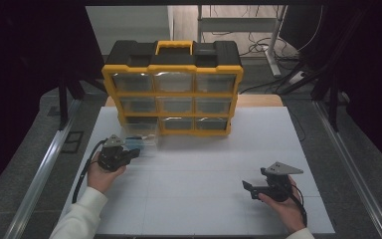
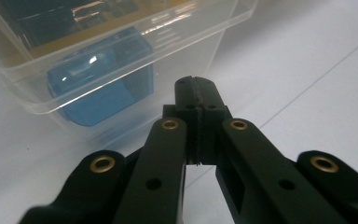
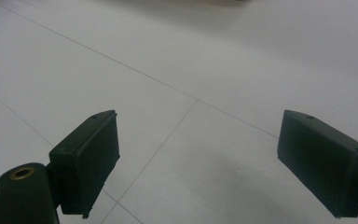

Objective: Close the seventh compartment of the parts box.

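The left gripper (image 1: 134, 153) sits low at the left of the white table (image 1: 204, 164), its jaws pressed together with nothing between them, the tips just beside the wall of a clear plastic drawer (image 2: 121, 70) that lies out on the table in front of the organizer. One blue object (image 2: 102, 88) rests inside that drawer; what it is I cannot tell. The left hand (image 1: 102, 172) comes up from the near edge in a white sleeve (image 1: 79, 214), wrapped around the gripper's body. The right gripper (image 1: 248, 187) hovers well apart at the right, pointing left across the bare surface, its jaws spread wide and empty, held by the right hand (image 1: 283, 201). One yellow-and-black drawer organizer (image 1: 174, 89) stands upright at the far side, with nine bays in three rows of three; the bottom-left bay looks open.
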`<act>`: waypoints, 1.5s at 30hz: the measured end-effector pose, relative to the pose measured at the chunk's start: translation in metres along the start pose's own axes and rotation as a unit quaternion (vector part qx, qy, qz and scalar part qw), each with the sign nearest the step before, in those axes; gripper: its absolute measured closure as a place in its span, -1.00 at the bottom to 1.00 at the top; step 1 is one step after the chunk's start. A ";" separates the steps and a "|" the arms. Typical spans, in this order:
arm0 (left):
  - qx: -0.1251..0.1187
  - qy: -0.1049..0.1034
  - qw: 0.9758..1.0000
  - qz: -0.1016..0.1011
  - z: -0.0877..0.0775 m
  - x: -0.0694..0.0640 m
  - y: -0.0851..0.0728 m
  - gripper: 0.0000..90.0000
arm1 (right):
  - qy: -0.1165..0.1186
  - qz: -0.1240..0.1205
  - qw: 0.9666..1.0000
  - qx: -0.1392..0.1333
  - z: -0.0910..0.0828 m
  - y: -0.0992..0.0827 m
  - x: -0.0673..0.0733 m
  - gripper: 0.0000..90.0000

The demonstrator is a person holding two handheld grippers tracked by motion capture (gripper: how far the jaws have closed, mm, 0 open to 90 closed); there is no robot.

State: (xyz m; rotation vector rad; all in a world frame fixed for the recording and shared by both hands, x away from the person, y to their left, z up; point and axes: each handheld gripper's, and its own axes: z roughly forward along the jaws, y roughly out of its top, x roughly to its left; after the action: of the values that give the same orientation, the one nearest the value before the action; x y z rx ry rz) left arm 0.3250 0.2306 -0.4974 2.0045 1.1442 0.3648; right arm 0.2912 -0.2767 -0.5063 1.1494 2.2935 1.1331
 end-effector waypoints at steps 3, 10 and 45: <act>0.000 0.003 1.000 -0.005 0.003 0.002 0.000 1.00 | -0.001 -0.002 1.000 0.002 0.001 0.000 0.000 -0.71; 0.000 0.015 1.000 -0.010 0.011 0.004 0.001 1.00 | 0.001 -0.005 1.000 0.003 0.002 0.001 0.001 -0.71; -0.009 0.024 1.000 -0.017 0.023 0.011 0.006 1.00 | 0.000 -0.008 1.000 0.003 0.002 0.002 0.002 -0.71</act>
State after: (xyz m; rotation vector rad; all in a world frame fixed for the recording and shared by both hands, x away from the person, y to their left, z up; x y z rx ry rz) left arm 0.3474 0.2267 -0.5093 1.9680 1.1992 0.4060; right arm 0.2920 -0.2732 -0.5064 1.1302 2.3040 1.1220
